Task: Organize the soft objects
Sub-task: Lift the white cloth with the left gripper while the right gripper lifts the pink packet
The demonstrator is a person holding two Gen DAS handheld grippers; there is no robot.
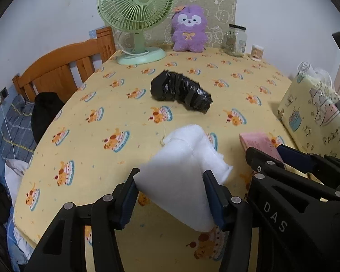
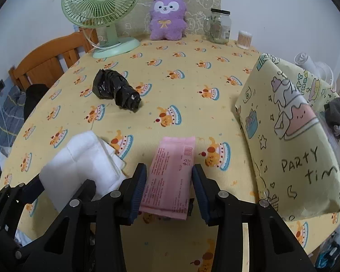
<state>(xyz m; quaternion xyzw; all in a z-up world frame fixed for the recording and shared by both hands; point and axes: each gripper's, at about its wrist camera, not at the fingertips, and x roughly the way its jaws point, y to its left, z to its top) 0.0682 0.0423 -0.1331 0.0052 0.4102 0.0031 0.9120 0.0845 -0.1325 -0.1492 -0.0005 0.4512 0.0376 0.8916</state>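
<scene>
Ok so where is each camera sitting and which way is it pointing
Left wrist: rides the left tongs, looking forward across the table toward the green fan; its own fingers pinch the white padding, with the right tongs at right.
Right wrist: rides the right tongs, facing likewise; its fingers straddle the pink packet, left tongs at lower left.
Shared: fan, purple plush, black bundle, padding, packet.

Both wrist cams sit low behind our jaws, looking fwd over the desk (image 1: 115, 104) toward the back wall. Left cam is offset left, right cam right. Both share the green fan (image 1: 136, 6), purple plush (image 2: 167, 15), black bundle (image 1: 181, 91).
</scene>
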